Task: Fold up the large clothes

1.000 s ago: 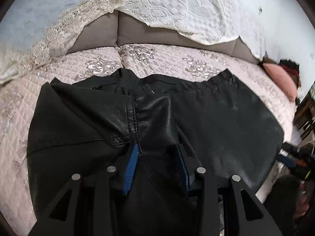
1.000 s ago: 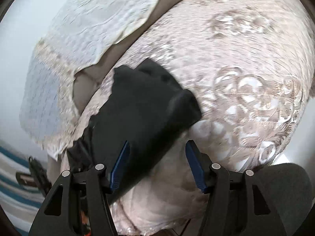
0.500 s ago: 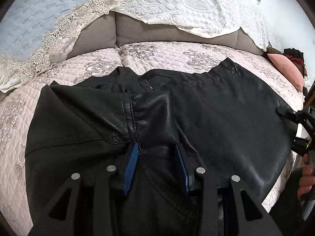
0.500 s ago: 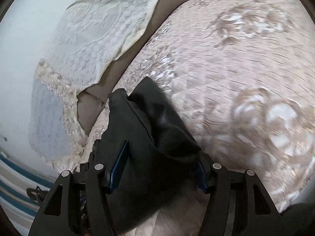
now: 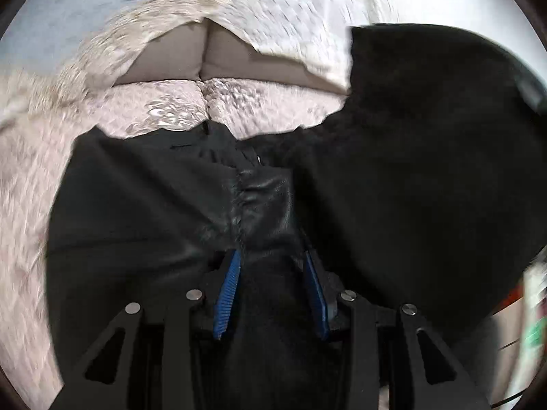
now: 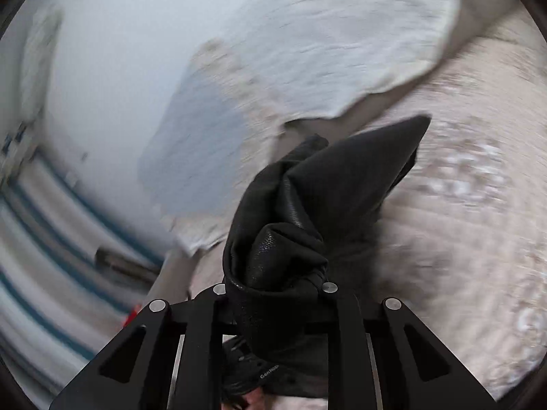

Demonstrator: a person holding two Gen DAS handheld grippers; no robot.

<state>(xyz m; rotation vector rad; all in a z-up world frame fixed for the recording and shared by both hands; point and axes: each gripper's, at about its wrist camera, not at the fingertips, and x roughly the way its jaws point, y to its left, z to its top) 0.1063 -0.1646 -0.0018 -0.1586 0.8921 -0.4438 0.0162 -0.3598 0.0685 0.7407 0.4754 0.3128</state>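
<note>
Black leather-look trousers (image 5: 154,212) lie on a pale quilted bed cover (image 5: 27,177). In the left wrist view my left gripper (image 5: 270,266) is shut on a bunch of the trousers near the crotch seam, blue pads pressing the fabric. The right half of the trousers (image 5: 427,157) is lifted high at the right. In the right wrist view my right gripper (image 6: 273,283) is shut on a bunched corner of the trousers (image 6: 307,212), held above the bed; its fingertips are hidden by cloth.
A grey headboard cushion (image 5: 205,61) with a white lace cover (image 5: 290,10) stands behind the bed. The quilted bed cover also shows in the right wrist view (image 6: 478,239). A striped blue and white surface (image 6: 51,256) lies at the left.
My right gripper closed on the trouser edge and lifted it up and over toward the left. My left gripper kept its hold and shifted slightly.
</note>
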